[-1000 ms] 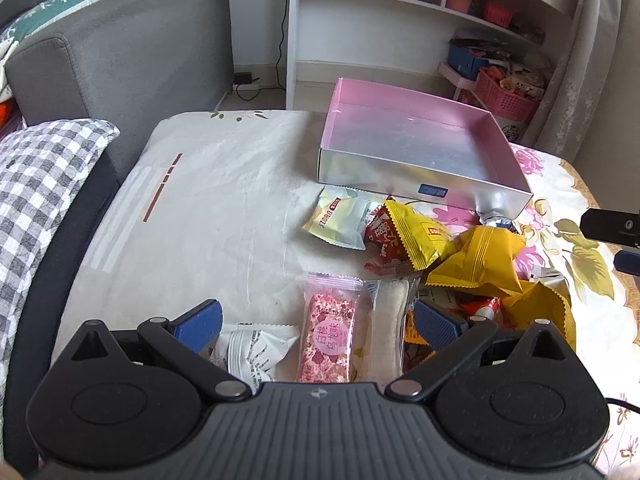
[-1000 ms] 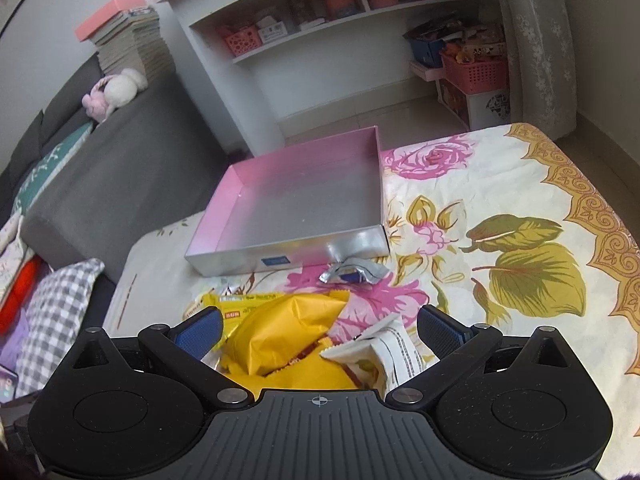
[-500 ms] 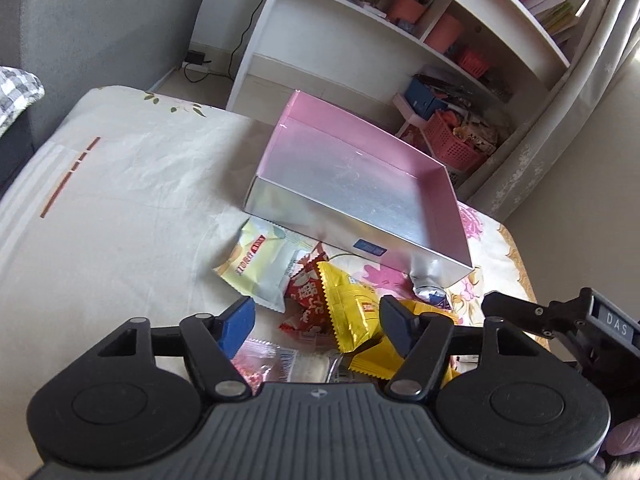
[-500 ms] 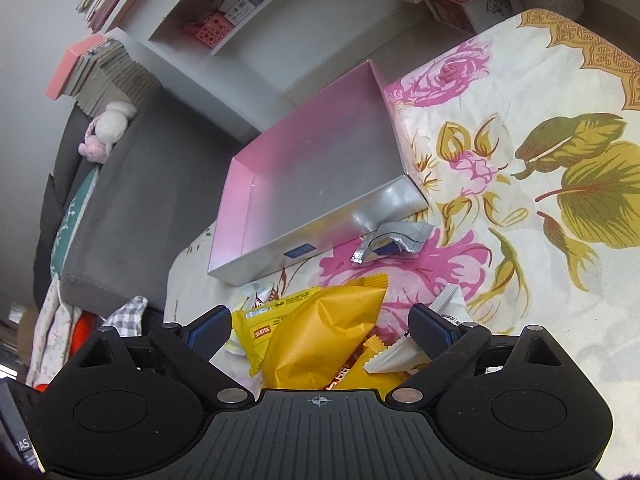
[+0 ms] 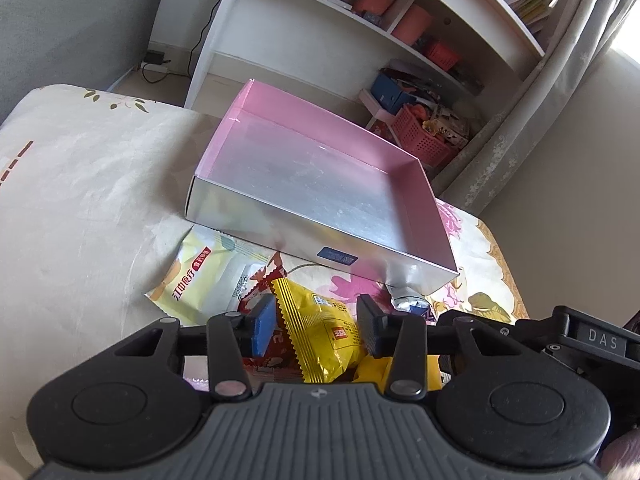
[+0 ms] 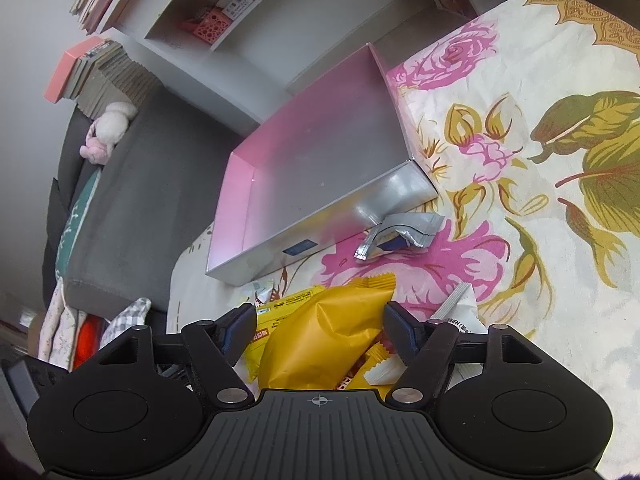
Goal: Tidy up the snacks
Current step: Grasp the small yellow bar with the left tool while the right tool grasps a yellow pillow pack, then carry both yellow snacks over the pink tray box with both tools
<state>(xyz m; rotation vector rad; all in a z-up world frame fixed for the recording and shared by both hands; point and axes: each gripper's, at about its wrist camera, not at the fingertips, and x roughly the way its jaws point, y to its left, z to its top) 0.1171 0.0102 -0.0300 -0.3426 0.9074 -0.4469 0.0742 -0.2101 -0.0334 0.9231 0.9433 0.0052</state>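
Your left tool has its jaws closing in on the yellow zigzag-edged packet. The packet sits between the blue pads; the right pad looks to touch it, the left pad seems just clear, hard to tell at this angle. So call it narrowed around the packet, grip not confirmed.

Your right tool has also been closing, jaws wider, with the orange-yellow pouch between them. The pads stand near its sides but do not visibly press, so it is apart, nothing clamped.

Under and beside the left tool's packet lies a red packet, partly hidden. Just left of that is a pale yellow-white packet, flat on the bedspread. In the right view a white ridged-edge packet lies just right of the pouch.

Further out, a crumpled silver wrapper lies touching or nearly touching the near corner of the box.

Beyond the pile sits the shallow box, pink inside walls, silver floor and outside, blue label on the near wall. No snack is in it.

Farthest: white shelving with pink baskets, a curtain, and in the right view a grey sofa.
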